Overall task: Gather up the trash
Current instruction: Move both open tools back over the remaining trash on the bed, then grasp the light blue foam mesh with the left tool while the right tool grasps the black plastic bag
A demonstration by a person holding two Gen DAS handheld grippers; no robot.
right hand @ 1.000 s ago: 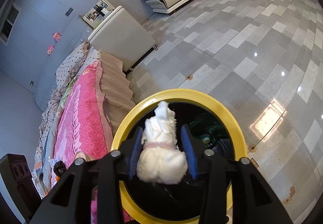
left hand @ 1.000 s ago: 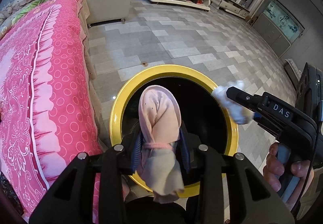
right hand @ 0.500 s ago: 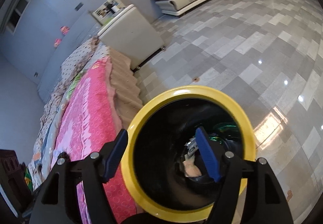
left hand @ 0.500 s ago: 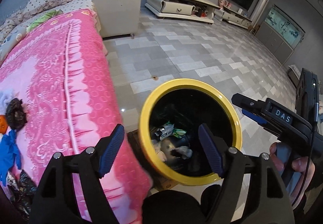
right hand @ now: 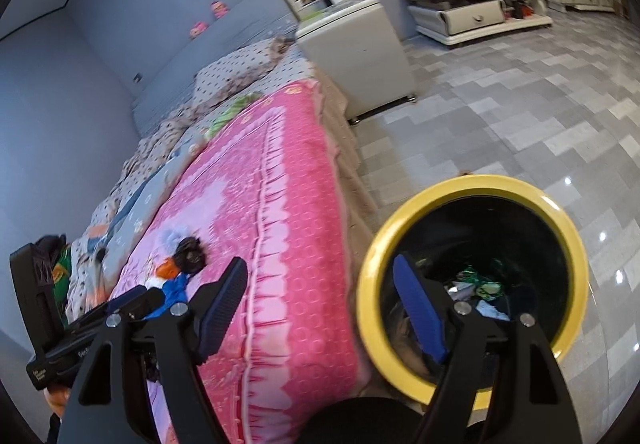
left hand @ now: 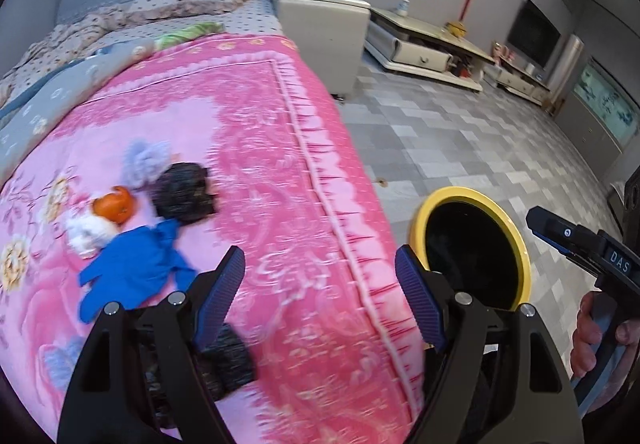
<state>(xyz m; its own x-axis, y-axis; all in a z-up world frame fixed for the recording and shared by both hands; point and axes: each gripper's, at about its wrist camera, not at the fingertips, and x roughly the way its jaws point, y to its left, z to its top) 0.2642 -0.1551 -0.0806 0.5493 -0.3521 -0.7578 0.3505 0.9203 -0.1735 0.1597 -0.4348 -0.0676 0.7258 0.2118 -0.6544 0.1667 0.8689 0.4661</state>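
Observation:
My left gripper (left hand: 320,298) is open and empty, over the pink bedspread (left hand: 280,171). Trash lies on the bed to its left: a blue glove (left hand: 136,268), an orange peel (left hand: 114,205), a black crumpled bag (left hand: 182,193), a white wad (left hand: 86,234), a pale grey wad (left hand: 144,159) and another black piece (left hand: 228,360) under the left finger. My right gripper (right hand: 322,310) is open and empty, at the bed edge beside the yellow-rimmed bin (right hand: 472,187). The bin (left hand: 520,244) holds wrappers (right hand: 476,286). The trash pile also shows in the right wrist view (right hand: 180,262).
A white cabinet (left hand: 320,27) stands at the bed's far end, a low TV stand (left hand: 424,43) behind it. Grey tiled floor (left hand: 460,131) spreads to the right. Pillows and a quilt (left hand: 120,15) lie at the head of the bed.
Both grippers let their pieces drop into the bin and opened. Both then swung left from over the bin toward the bed, bringing the trash pile into view.

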